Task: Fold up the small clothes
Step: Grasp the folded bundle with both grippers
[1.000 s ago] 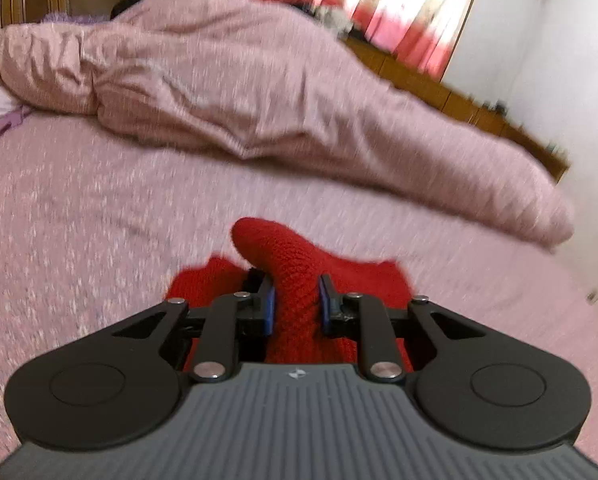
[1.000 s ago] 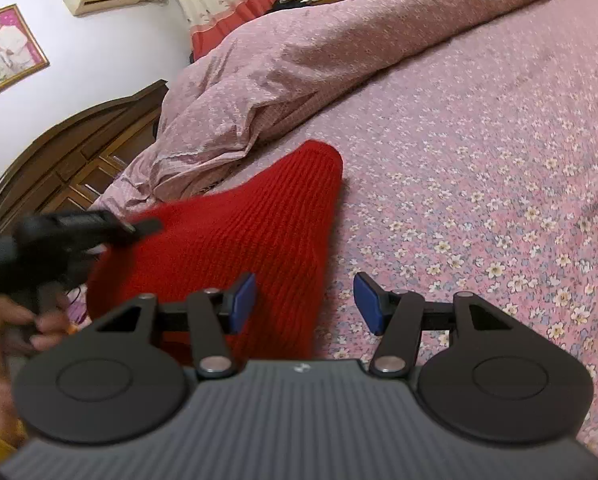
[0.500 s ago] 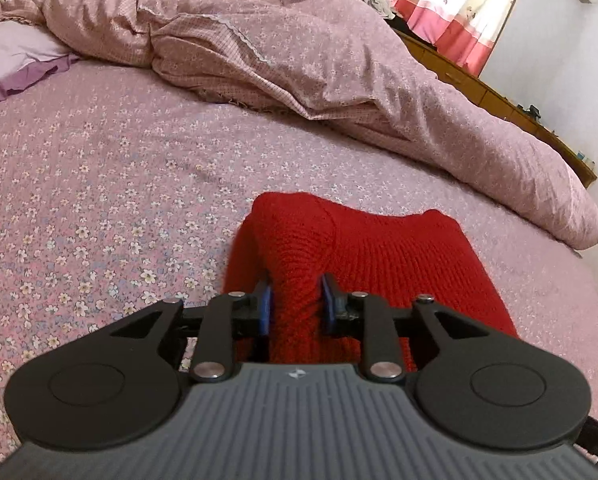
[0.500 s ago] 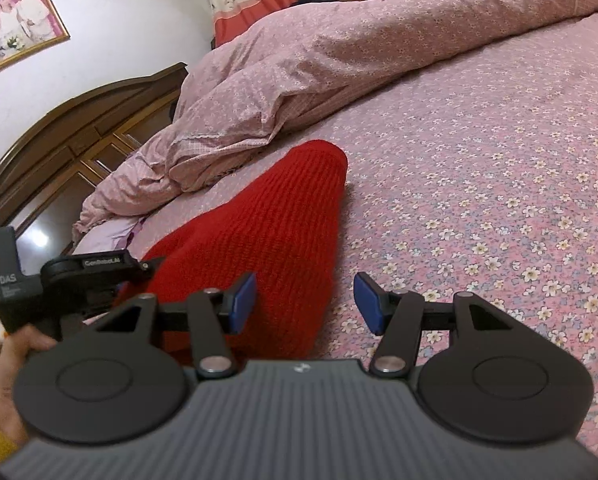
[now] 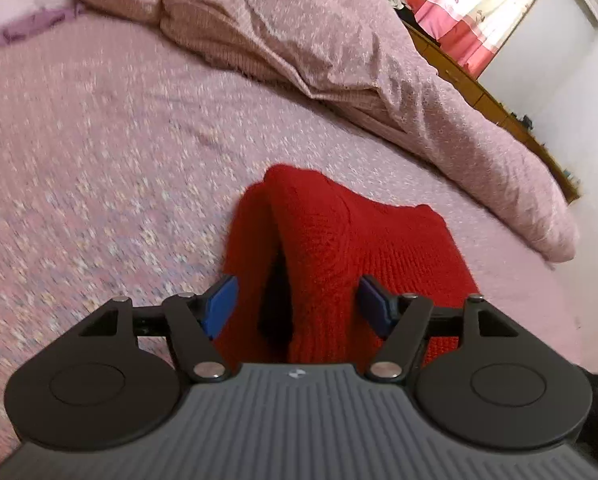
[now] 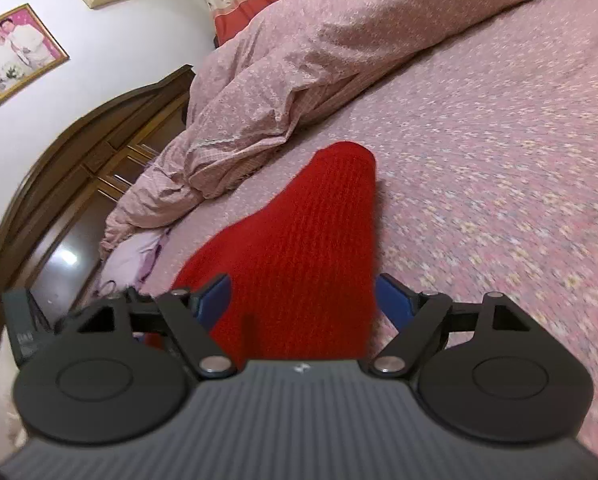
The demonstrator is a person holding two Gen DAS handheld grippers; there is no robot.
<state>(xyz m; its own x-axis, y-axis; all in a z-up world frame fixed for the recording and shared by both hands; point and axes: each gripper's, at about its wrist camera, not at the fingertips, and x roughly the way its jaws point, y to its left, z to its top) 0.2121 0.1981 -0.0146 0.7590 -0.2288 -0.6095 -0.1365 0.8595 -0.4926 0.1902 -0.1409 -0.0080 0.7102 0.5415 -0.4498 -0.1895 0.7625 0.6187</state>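
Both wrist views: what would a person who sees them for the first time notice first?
First the bright red knitted garment, lying folded on the pink flowered bedsheet, right before both grippers. The left gripper and the right gripper have just been opening, and the red knit lies between their blue pads without being pinched. Behind it a crumpled pink quilt is heaped across the bed.

Both tongs look alike: the left tongs [image 5: 297, 306] and right tongs [image 6: 305, 300] each have a grey ribbed housing with a small white logo, two round black discs at its sides, black linkage arms with silver screws, and blue pads [image 5: 219, 306] at the tips.
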